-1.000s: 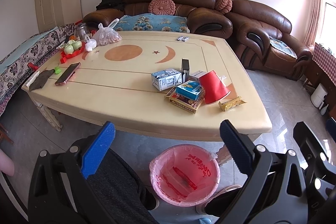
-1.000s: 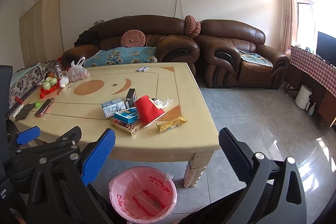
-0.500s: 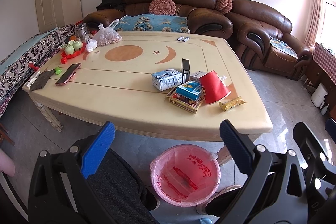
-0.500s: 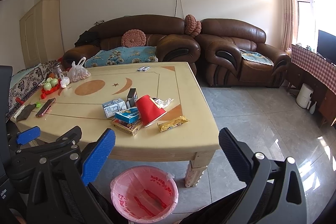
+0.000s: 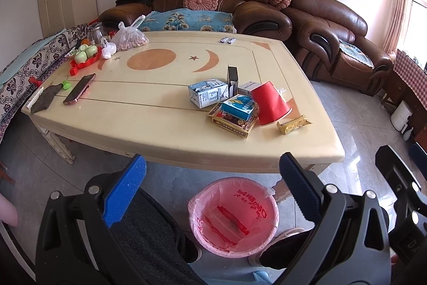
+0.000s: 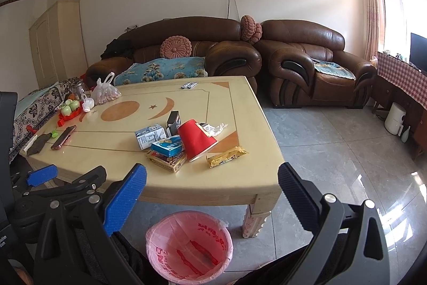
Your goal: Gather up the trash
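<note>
A pile of trash lies on the near right of the cream table (image 5: 149, 122): a tipped red paper cup (image 5: 269, 103), a white-blue carton (image 5: 208, 93), a blue box (image 5: 238, 106) on a red-gold box (image 5: 232, 122), a yellow snack wrapper (image 5: 293, 124), an upright black box (image 5: 232, 76). The cup (image 6: 196, 140) and wrapper (image 6: 226, 156) also show in the right wrist view. A bin with a pink bag (image 5: 233, 213) stands on the floor before the table. My left gripper (image 5: 212, 170) and right gripper (image 6: 212, 178) are both open and empty, held short of the table edge above the bin (image 6: 189, 245).
At the table's far left lie a phone (image 5: 79, 88), a red tray of green cups (image 5: 85, 58) and a plastic bag of nuts (image 5: 129, 39). Brown sofas (image 5: 213, 4) stand behind the table. My knees are below the grippers. An open tiled floor (image 6: 333, 151) lies right.
Both views have shifted very slightly; the grippers stay open and nothing on the table has moved.
</note>
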{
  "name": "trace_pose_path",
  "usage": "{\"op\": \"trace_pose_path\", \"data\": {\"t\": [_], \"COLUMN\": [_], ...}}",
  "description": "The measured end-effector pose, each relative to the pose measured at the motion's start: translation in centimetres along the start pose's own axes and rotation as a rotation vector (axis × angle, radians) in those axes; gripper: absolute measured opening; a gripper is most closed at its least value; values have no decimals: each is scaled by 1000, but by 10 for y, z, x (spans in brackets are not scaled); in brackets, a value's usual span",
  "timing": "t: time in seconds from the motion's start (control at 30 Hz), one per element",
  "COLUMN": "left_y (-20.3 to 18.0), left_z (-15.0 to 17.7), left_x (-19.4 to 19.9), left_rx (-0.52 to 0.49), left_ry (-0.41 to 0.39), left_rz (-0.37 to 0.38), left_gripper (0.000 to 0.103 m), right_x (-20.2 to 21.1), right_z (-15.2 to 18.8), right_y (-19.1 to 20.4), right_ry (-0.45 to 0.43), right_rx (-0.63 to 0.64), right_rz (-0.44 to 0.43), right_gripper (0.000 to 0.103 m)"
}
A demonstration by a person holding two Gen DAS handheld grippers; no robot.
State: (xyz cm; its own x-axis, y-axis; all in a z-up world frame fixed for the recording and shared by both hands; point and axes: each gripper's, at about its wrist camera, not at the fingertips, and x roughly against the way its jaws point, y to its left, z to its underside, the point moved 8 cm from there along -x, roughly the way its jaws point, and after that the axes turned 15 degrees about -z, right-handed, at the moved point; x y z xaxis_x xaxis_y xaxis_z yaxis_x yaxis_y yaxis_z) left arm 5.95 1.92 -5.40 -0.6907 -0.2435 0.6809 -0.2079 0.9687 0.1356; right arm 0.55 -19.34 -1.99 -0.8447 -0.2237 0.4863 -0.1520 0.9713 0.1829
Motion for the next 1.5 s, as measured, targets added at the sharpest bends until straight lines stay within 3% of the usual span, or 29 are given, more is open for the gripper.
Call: {"op": "trace_pose_path", "data": {"t": [0.23,0.73,1.13,1.27,1.5], "left_y": [12,1,-24,-25,-33], "left_z": [-11,-54,-77,-86,-92], "left_x": [-23,-75,-105,-117,-140], "left_rx": [-18,-118,-238,-249,-305], "left_ry": [16,48,55,52,102], "left_rz": [-17,34,40,7,68], "left_gripper": [98,98,98,98,98], "right_x": [-14,-92,-145,-161,-187], "right_z": [2,-2,-13,-14,-15], "right_y": [-25,-35,-36,-39,-41], "right_ry": [-11,147,234,257,291], "right_rx": [-55,34,92,92,99], "right_rz": [-19,-106,-128,-132,-147], "right_gripper": [97,97,97,97,97]}}
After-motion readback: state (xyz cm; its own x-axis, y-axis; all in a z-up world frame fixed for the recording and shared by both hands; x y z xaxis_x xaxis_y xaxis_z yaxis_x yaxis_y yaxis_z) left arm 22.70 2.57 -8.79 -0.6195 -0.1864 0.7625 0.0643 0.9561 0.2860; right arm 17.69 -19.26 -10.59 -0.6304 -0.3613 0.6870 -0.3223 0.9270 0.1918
